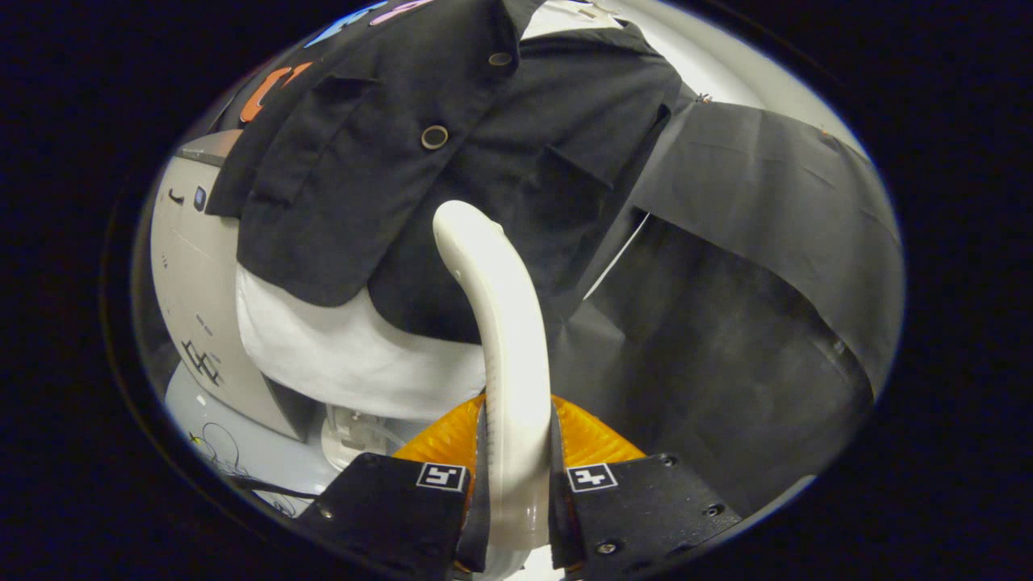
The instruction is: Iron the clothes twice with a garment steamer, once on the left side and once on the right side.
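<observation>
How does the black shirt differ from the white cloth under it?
The black shirt is dark, with buttons and pockets; the white cloth is pale and plain. The shirt lies on top; the cloth sticks out below its hem. The tool is shut on the steamer, which points at both.

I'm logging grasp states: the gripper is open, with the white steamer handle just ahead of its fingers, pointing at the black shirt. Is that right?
Not quite. In the gripper view the gripper is shut on the white steamer handle, both fingers pressing its sides, so the handle sits between them, not ahead. It does point at the black shirt.
</observation>
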Available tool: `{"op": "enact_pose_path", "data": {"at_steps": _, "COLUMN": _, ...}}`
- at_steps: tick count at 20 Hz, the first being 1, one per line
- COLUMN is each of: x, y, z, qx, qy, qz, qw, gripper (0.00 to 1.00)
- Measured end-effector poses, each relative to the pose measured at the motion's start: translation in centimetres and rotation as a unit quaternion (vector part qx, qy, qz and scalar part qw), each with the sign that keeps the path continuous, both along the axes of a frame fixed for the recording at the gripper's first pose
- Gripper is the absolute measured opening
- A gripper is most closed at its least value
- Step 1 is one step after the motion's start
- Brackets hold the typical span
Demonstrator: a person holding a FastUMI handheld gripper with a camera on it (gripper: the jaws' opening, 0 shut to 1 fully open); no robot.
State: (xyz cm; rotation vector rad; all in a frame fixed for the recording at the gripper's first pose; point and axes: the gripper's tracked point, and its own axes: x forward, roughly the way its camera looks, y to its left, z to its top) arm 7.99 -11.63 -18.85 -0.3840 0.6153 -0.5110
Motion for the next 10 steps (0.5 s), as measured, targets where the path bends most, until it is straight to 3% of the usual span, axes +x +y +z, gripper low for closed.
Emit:
{"op": "enact_pose_path", "data": {"at_steps": 5, "x": -0.6, "y": -0.2, "z": -3.6, "qx": 0.021, "qy": 0.032, "qz": -0.011, "qw": 0.999, "gripper": 0.32}}
{"op": "enact_pose_path", "data": {"at_steps": 10, "x": -1.2, "y": 0.2, "z": -3.3, "qx": 0.039, "qy": 0.034, "qz": -0.016, "qw": 0.999, "gripper": 0.32}}
